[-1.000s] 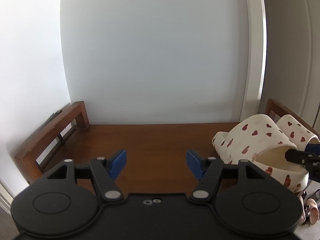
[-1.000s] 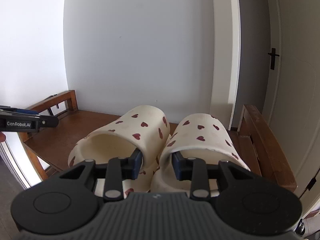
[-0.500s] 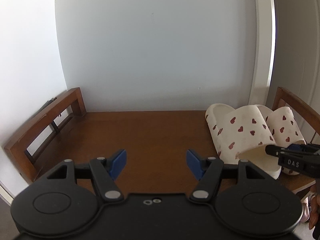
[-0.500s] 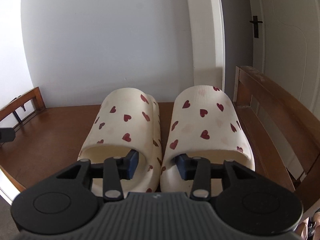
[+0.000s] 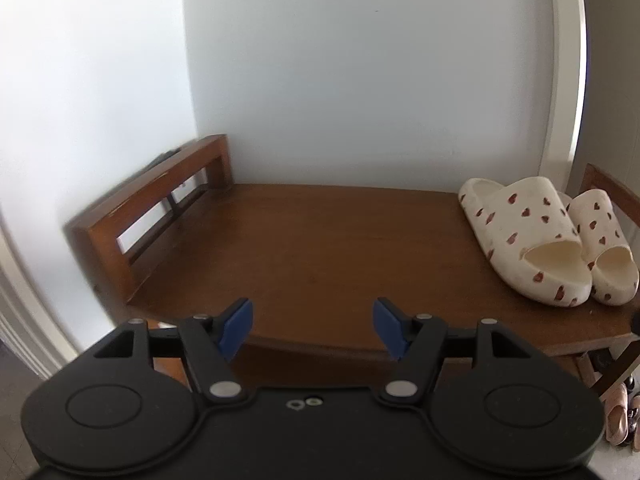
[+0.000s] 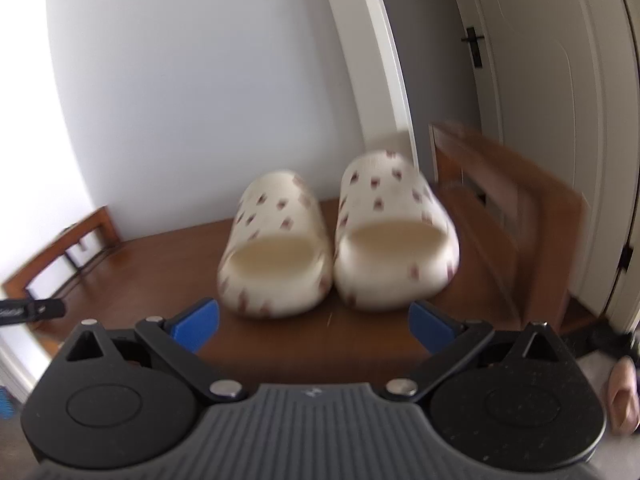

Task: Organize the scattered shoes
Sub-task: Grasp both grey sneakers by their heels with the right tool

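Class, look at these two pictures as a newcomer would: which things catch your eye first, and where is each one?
First, the pair of cream slippers dotted with red hearts, side by side at the right end of the wooden bench. Next, the right gripper, its blue-padded jaws opening with nothing between them, just in front of the slippers.

Two slippers (image 5: 536, 240) sit side by side on the bench's (image 5: 320, 248) right end.
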{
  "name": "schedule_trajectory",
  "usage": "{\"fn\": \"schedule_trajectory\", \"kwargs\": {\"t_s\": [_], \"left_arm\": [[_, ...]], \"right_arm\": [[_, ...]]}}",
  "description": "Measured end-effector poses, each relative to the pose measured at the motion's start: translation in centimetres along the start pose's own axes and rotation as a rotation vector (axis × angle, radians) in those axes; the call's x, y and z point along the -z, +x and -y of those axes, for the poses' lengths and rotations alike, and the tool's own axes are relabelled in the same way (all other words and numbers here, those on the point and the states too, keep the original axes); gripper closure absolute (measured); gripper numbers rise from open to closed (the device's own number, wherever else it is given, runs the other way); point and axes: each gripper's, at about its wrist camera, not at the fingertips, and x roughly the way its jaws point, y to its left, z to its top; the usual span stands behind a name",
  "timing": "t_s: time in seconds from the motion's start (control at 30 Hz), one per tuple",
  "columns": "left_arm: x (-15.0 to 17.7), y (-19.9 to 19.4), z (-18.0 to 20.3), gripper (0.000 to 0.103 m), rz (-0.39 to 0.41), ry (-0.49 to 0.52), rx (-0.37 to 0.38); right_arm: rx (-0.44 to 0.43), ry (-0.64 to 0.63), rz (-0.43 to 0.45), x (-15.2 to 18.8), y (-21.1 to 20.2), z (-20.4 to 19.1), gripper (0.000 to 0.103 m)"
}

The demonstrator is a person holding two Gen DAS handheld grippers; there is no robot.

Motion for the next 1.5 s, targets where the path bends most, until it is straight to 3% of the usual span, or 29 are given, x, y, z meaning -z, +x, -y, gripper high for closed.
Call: {"fn": "schedule_trajectory", "kwargs": {"t_s": [0.03, 0.2, 0.3, 0.43, 0.57, 0.7, 0.83, 1.0, 1.07, 1.23, 1.37, 1.5], "left_arm": [[1.3, -0.4, -1.0, 0.035, -0.014, 0.003, -0.013], [8.8, -0.1, -4.8, 0.035, -0.166, 0.007, -0.022], [14.2, 0.6, -7.2, 0.035, -0.248, -0.003, 0.003], [20.1, 2.3, -10.1, 0.035, -0.306, 0.000, 0.058], [27.3, 4.5, -14.2, 0.035, -0.381, 0.024, 0.123], [32.4, 6.0, -17.5, 0.035, -0.430, 0.079, 0.180], [35.8, 7.2, -19.5, 0.035, -0.441, 0.121, 0.229], [39.0, 8.6, -20.2, 0.035, -0.434, 0.120, 0.264], [39.9, 8.9, -20.1, 0.035, -0.434, 0.109, 0.271], [40.9, 8.6, -19.8, 0.036, -0.444, 0.079, 0.284], [39.7, 7.8, -19.4, 0.036, -0.434, 0.089, 0.297], [36.2, 5.6, -18.4, 0.036, -0.371, 0.114, 0.313]], "right_arm": [[-0.011, -0.005, -0.046, 1.6, -0.3, -0.4, 0.001], [-0.047, 0.058, -0.491, 15.6, 1.6, -3.4, 0.001], [-0.033, -0.014, -0.626, 23.9, 3.2, -7.1, 0.002], [0.014, -0.004, -0.748, 33.2, 6.1, -11.2, 0.008], [0.126, 0.065, -0.862, 44.1, 10.3, -14.5, 0.009], [0.225, 0.146, -0.882, 52.4, 13.9, -15.8, 0.042], [0.274, 0.168, -0.912, 58.2, 18.9, -15.5, 0.042], [0.306, 0.081, -0.951, 63.1, 23.3, -15.8, 0.042], [0.309, 0.117, -0.971, 64.2, 24.1, -14.9, 0.059], [0.251, 0.214, -0.898, 63.7, 22.6, -13.8, 0.072], [0.158, 0.278, -0.827, 61.0, 18.9, -12.6, 0.073], [0.049, 0.304, -0.703, 54.8, 15.2, -12.6, 0.073]]}}
